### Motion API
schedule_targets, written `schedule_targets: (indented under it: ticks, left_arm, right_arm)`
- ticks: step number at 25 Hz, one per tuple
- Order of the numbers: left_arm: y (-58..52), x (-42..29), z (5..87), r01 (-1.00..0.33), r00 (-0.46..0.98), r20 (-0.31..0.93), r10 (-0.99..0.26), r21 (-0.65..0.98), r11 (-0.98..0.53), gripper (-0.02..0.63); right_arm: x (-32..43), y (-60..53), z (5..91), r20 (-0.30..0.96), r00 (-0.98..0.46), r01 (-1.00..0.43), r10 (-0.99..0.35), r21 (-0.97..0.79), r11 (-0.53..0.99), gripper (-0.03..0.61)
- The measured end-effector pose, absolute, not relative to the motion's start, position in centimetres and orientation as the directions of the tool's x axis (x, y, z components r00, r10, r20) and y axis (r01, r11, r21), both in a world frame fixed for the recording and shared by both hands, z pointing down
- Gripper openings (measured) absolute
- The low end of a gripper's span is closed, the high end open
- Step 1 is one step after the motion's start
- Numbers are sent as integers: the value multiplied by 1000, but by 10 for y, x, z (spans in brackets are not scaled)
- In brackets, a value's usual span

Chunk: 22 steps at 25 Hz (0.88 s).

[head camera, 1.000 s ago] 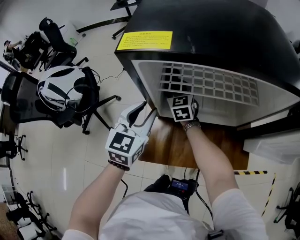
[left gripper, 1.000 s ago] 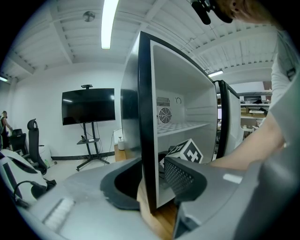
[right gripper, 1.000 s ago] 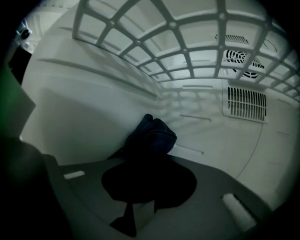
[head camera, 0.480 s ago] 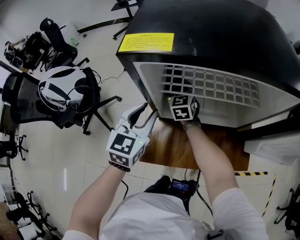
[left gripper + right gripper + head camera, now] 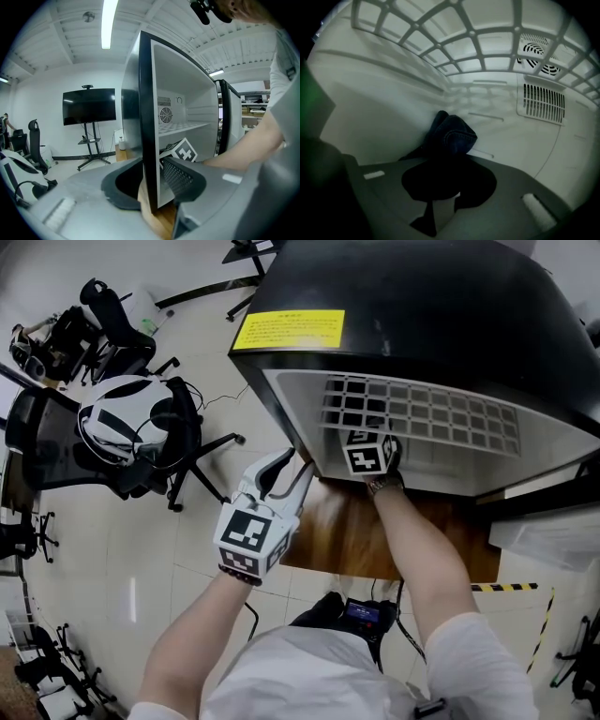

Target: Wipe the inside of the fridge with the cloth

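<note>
Inside the fridge [image 5: 441, 324], below the shelf [image 5: 468, 42]: the cloth [image 5: 454, 133], dark blue and bunched, has its free end pushed against the white inner wall, left of the vents [image 5: 541, 101]. Its other end is clamped in the right tool [image 5: 447, 183]; a dark fold fills the gap between the jaws. The head view shows only this tool's marker cube [image 5: 367, 454] and the forearm [image 5: 412, 549] reaching in through the open front.

Change over the last second: slight. The marker cube sits a touch further in under the shelf than a second ago. The left tool [image 5: 289, 468] has not shifted. Its jaws have just been closing a little, with the front edge of the fridge's side wall [image 5: 149, 117] between them, one jaw outside and one inside. The pads look to bear on both faces at a narrow setting.

Reading: the wipe is under way as a short stroke on one patch of wall, with the left tool steadying the cabinet. Which parts of the liner are already done cannot be told from these views.

Counts:
- fridge: 1
- cloth: 1
- tools: 2
- shelf: 1 (white grid)
- vents: 2 (one round, one slotted)
- yellow label [image 5: 289, 322] on top: 1
- wooden tabletop [image 5: 347, 540] under the fridge: 1
- screen on a stand [image 5: 89, 107]: 1
- office chairs [image 5: 141, 427] on the floor at left: at least 3
</note>
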State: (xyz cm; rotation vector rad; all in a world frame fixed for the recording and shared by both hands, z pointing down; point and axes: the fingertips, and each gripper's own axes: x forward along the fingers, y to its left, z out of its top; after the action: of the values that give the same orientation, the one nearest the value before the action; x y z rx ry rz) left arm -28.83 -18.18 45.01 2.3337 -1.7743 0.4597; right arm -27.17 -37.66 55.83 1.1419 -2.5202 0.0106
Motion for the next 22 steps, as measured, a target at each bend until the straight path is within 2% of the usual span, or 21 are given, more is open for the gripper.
schedule_targets:
  ticks: [22]
  left_arm:
    - [-182,-291,450,-969,211,337,-918,-54,-242,129]
  right_arm:
    - [-209,-395,563,360,-482,-807,-798,171,565,64]
